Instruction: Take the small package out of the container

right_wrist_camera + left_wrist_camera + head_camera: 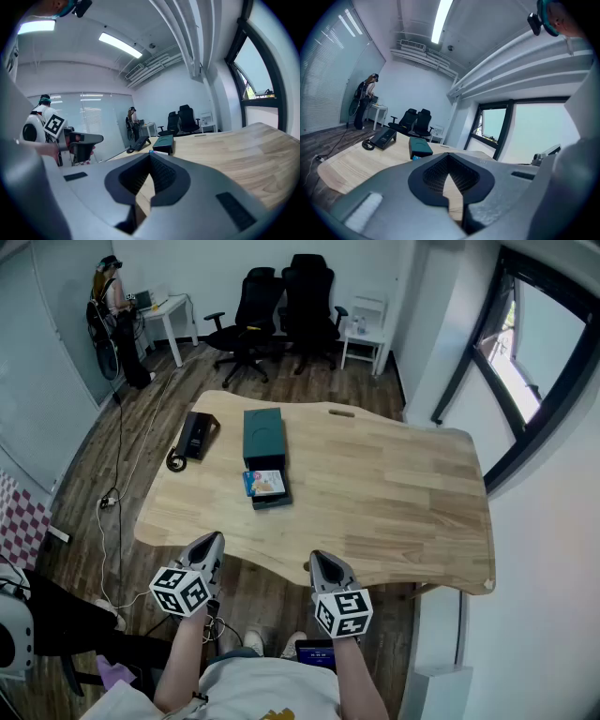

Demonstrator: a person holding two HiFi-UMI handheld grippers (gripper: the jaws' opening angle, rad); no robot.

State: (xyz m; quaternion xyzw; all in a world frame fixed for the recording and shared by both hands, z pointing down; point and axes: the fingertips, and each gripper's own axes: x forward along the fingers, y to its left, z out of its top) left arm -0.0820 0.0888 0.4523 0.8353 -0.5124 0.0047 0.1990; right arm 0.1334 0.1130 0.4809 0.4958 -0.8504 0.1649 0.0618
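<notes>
- The small package [265, 483] is a flat rectangle with a glossy blue, orange and white print. It lies face up inside the container [273, 503], over on the left half of the tabletop [394, 493].
- That container is a shallow, dark, straight-walled tray. A strip of its dark floor shows on the near side of the package.
- Right behind it, just beside its far edge, sits a dark teal box [262, 432], matte, square-cornered and closed on top.
- To the left of the box is a black desk telephone [198, 434], a slab-shaped unit. Its coiled cord [176, 461] is looped at the near corner.
- The tabletop itself is pale wood, plank-grained, with a wavy, rounded outline.
- Both grippers hang off the near edge, well apart from the package.
- The left gripper [214, 540] has its ribbed black fingers [433, 176] drawn together with nothing between them.
- The right gripper [320, 560] looks the same: fingers [164, 176] together and empty, only a sliver of wood showing through.
- Beyond the table are black office chairs [281, 296] on a dark plank floor [141, 418], and a person [112, 320] stands at the far left.
</notes>
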